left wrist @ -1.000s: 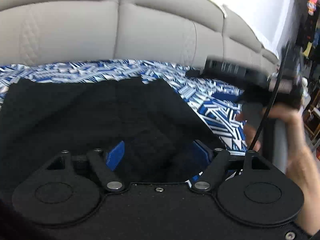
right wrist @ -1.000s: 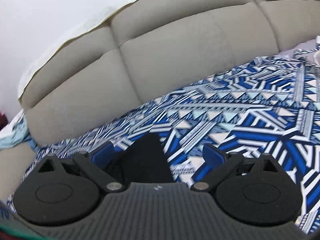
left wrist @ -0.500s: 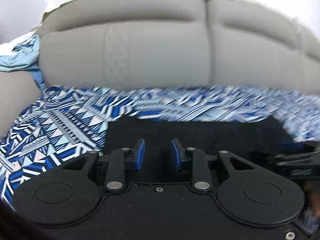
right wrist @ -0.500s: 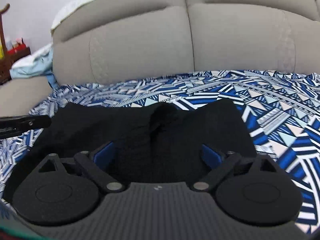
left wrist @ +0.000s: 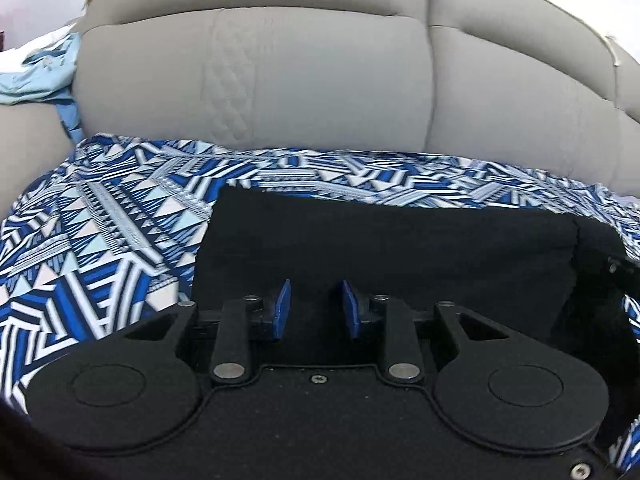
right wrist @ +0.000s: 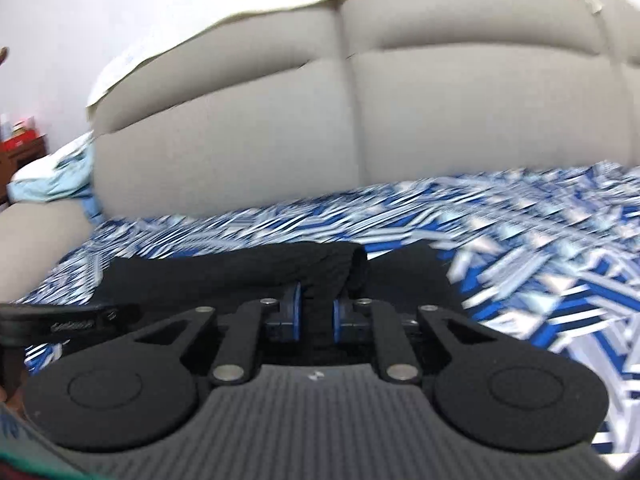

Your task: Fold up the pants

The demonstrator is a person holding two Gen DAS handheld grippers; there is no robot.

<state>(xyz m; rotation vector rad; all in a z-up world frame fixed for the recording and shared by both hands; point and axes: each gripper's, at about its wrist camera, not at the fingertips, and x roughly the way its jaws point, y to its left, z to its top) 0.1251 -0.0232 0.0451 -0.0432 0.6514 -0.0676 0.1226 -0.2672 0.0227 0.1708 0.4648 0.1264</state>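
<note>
patterned sheet (left wrist: 100, 240), pants (right wrist: 320, 276) between right gripper (right wrist: 316, 314) pads

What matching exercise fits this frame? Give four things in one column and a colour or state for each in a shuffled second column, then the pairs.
Things:
1. pants
2. sofa backrest
3. patterned cover
4. right gripper

Descriptions:
A. beige, padded
B. black, lying on the seat
C. blue and white geometric print
D. pads drawn in on a raised fold of black fabric

Pairs: 1-B, 2-A, 3-C, 4-D
</note>
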